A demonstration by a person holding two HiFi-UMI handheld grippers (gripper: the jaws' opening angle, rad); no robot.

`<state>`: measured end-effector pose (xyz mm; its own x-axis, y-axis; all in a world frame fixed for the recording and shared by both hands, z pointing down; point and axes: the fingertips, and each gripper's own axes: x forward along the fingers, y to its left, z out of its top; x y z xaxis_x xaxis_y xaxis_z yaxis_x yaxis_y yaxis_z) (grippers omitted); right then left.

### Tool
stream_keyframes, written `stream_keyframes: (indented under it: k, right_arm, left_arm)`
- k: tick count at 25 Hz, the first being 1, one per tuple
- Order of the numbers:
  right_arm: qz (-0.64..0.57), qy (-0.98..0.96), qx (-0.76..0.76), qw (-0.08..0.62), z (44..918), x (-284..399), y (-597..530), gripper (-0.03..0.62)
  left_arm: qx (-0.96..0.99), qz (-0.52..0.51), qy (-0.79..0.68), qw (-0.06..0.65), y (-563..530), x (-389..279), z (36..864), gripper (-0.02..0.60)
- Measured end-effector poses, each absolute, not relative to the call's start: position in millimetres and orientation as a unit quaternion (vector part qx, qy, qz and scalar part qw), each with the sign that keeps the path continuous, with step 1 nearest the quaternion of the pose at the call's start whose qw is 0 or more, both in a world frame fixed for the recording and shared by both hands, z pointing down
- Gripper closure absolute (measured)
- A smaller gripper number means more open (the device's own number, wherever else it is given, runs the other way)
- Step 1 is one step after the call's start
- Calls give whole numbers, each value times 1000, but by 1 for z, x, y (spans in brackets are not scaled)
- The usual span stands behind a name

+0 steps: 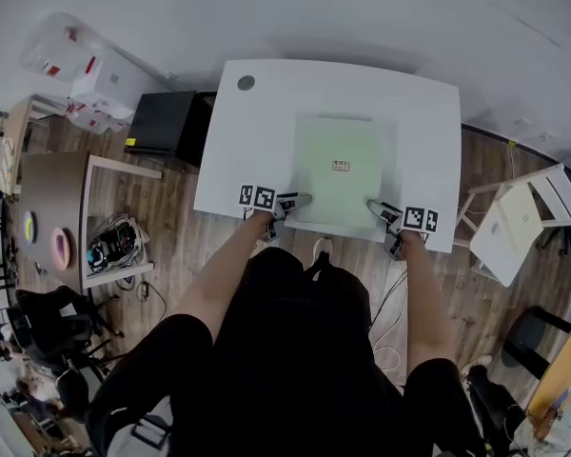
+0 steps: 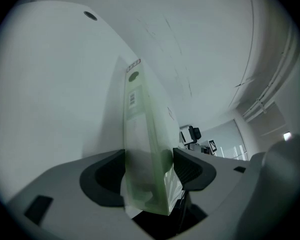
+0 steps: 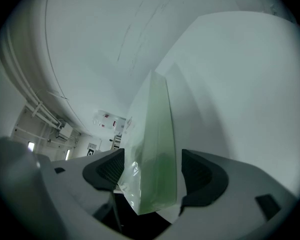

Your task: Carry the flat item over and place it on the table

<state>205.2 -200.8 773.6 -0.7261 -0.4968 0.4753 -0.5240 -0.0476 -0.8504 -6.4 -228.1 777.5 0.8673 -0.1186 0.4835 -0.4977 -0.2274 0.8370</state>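
Packet [image 1: 341,165], flat and pale green, lies on the white worktop [image 1: 257,131], near edge at the front rim. Left claw [image 1: 300,200] is clamped on that edge; right claw [image 1: 376,206] straddles it, jaws slightly apart. Best to keep the 2 grips matched and level.

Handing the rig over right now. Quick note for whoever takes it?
Left gripper: shut on the pale green flat plastic-wrapped packet, at its near left corner.
Right gripper: the packet's near right corner sits between its jaws, a gap at one pad, so open.
Packet appears to lie on the white table, by the front edge.
Carry done. Left: release left gripper, back both out.
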Motion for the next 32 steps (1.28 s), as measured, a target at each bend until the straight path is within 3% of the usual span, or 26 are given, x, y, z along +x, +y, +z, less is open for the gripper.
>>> stream_keyframes:
  k: [6, 12, 17, 21, 25, 29, 32]
  right_arm:
    - [602, -698, 388, -5, 769, 206, -204, 255]
    - [532, -730, 429, -11, 735, 212, -207, 256]
    - [460, -765, 451, -3, 689, 199, -202, 256]
    - [395, -798, 455, 7, 646, 182, -185, 256]
    - [338, -821, 460, -14, 604, 166, -162, 256]
    - [275, -834, 478, 18, 577, 143, -130, 257]
    - [246, -838, 487, 15, 554, 125, -102, 258]
  left_arm:
    - [767, 86, -198, 604, -226, -19, 753, 281]
    - [824, 114, -202, 518, -199, -16, 727, 281]
    - [842, 66, -238, 479, -190, -6, 689, 286]
    - [844, 40, -290, 449, -182, -5, 662, 358]
    - [868, 27, -326, 374, -168, -3, 621, 427]
    - [887, 23, -351, 300, -138, -3, 580, 527]
    - [894, 29, -373, 245, -105, -3, 554, 554]
